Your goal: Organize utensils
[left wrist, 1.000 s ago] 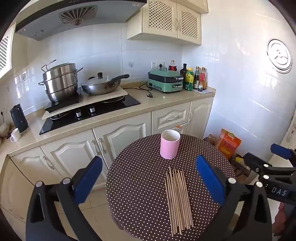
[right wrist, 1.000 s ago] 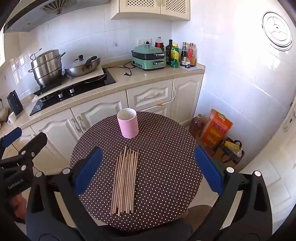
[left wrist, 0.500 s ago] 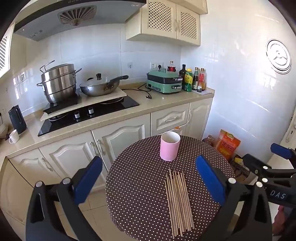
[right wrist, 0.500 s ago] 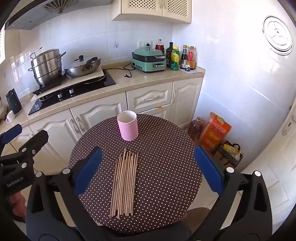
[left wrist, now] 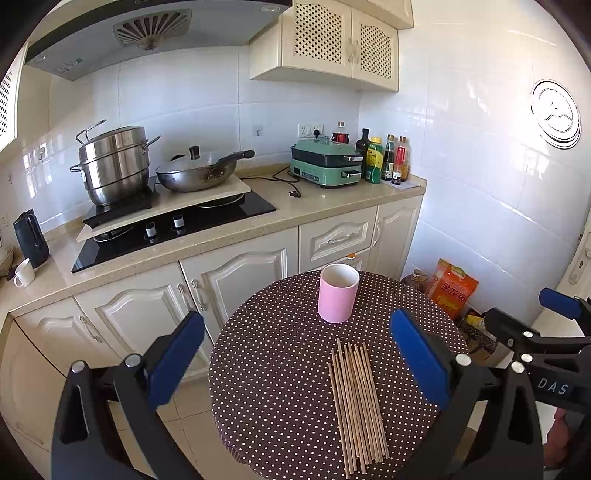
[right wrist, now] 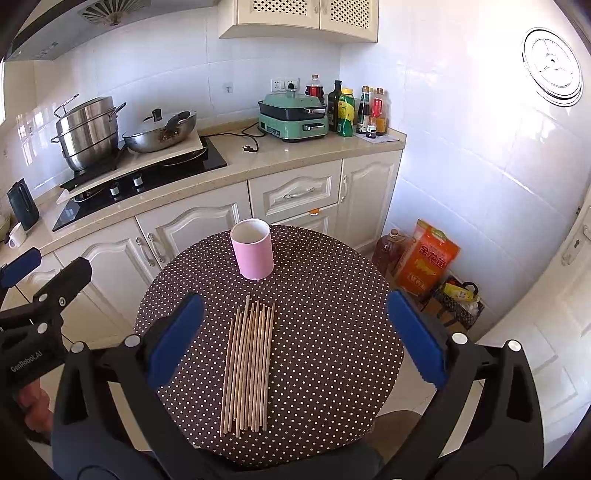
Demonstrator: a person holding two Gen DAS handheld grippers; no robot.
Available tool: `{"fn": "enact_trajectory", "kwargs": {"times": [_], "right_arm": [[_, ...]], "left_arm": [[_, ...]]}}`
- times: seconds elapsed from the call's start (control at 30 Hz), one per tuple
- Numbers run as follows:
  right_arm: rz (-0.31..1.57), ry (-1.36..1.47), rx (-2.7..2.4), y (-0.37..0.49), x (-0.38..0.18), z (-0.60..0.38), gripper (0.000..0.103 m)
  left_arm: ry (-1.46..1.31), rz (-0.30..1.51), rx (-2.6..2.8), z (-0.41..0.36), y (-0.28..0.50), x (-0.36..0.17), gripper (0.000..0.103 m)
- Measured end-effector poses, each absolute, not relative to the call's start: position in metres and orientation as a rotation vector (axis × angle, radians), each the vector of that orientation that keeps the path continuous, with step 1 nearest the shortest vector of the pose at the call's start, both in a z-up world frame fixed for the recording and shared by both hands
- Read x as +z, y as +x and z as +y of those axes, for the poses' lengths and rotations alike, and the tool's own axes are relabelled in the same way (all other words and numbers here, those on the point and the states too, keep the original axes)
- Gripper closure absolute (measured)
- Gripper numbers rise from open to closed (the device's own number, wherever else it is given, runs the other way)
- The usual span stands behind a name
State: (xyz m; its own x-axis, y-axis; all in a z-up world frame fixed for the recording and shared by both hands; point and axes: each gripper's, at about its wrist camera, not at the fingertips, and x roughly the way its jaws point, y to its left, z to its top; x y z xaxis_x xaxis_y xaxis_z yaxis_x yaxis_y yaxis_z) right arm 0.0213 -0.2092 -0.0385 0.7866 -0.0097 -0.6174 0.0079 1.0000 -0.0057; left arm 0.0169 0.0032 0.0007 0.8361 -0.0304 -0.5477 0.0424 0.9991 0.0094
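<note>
A home kitchen: hob (left wrist: pixel 177 225), range hood (left wrist: pixel 147 33), cream cabinets (left wrist: pixel 236 280).

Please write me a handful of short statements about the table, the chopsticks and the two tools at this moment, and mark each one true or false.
1. The chopsticks lie flat in a row on the polka-dot table. True.
2. The pink cup already holds several chopsticks. False: it stands upright and looks empty.
3. The right tool is open and grips nothing. True.
4. The left tool is shut on a chopstick. False: it is open, with nothing between its blue pads.
5. The cup lies on its side touching the chopsticks. False: it stands apart from them, on the far side toward the cabinets.
</note>
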Motion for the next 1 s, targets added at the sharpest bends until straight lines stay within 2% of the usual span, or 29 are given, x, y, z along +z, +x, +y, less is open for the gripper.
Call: {"fn": "enact_trajectory", "kwargs": {"times": [1.0], "right_arm": [[0.673,0.002,-0.020,0.0218,-0.0421,-0.2116,0.006]], "left_arm": [[0.028,0.581,-0.046,0.0005,0.0159,-0.0008,0.004]]}}
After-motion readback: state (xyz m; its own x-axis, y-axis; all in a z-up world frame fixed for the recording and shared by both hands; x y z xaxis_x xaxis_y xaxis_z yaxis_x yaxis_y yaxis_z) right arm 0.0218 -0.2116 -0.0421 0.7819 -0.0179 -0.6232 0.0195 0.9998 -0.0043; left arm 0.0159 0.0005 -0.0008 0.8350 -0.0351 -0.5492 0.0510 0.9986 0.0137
